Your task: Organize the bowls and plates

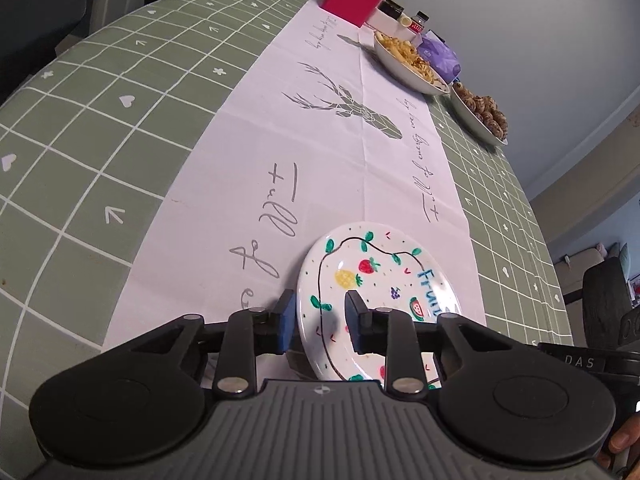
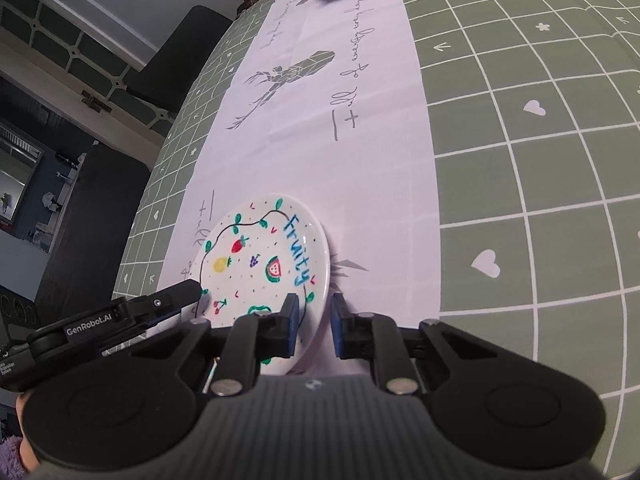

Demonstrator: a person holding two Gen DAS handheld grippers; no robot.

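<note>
The left gripper (image 2: 188,300) body reads "GenRobot.AI". The plate (image 2: 266,264) reads "Fruity" in blue, with drawn fruit. It lies on the white runner (image 1: 340,168), whose script begins "Full of".

Left gripper (image 1: 320,316): jaws partly open, straddling the plate's left rim; contact cannot be told.

Right gripper (image 2: 314,326): jaws partly open, straddling the plate's right rim, one finger over the plate, one outside.

Right tongs (image 2: 314,326) straddling fruit plate (image 2: 264,256) rim, white runner (image 2: 360,184)
</note>
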